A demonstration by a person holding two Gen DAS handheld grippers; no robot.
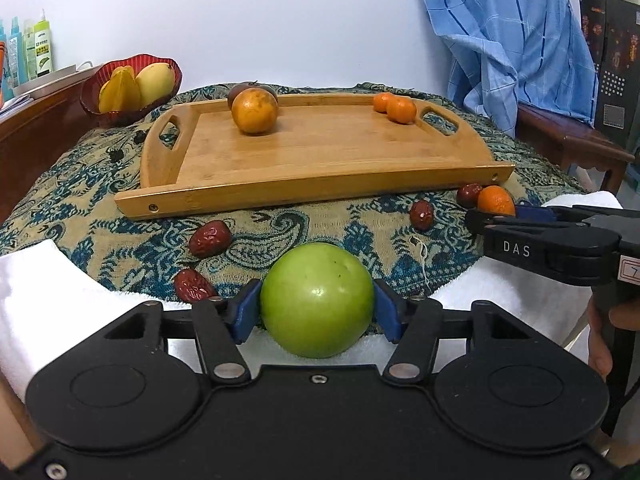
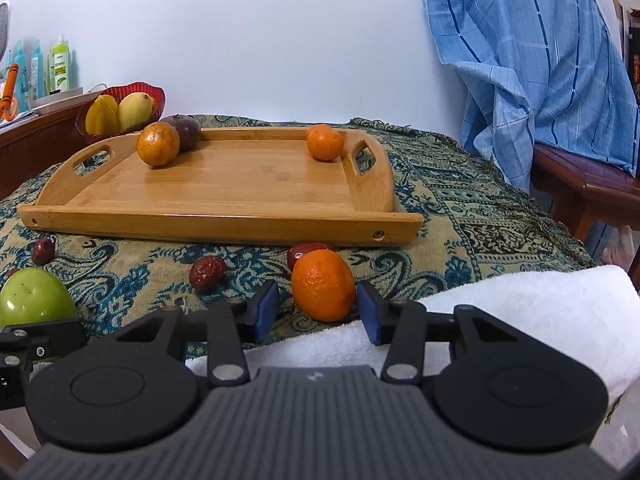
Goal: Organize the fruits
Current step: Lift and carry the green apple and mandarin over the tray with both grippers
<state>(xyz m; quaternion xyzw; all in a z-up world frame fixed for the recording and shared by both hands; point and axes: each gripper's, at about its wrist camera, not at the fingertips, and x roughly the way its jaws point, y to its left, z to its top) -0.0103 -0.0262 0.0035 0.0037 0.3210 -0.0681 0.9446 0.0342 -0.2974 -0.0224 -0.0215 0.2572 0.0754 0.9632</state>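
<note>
My left gripper (image 1: 316,306) is shut on a green apple (image 1: 317,300) at the near edge of the patterned cloth. My right gripper (image 2: 318,306) is open around a small mandarin (image 2: 323,285); its left pad stands apart from the fruit. A bamboo tray (image 1: 312,152) holds a large orange (image 1: 255,110), a dark fruit (image 1: 240,90) behind it and two mandarins (image 1: 396,108). Several red dates lie on the cloth, such as one date (image 1: 210,239) and another date (image 2: 207,273). The apple also shows in the right wrist view (image 2: 34,298).
A red bowl (image 1: 94,100) with a mango and a starfruit stands at the back left. White towels (image 2: 520,312) lie along the near edge. A blue cloth (image 1: 516,36) hangs over a wooden chair at the right. Bottles stand on a shelf at the far left.
</note>
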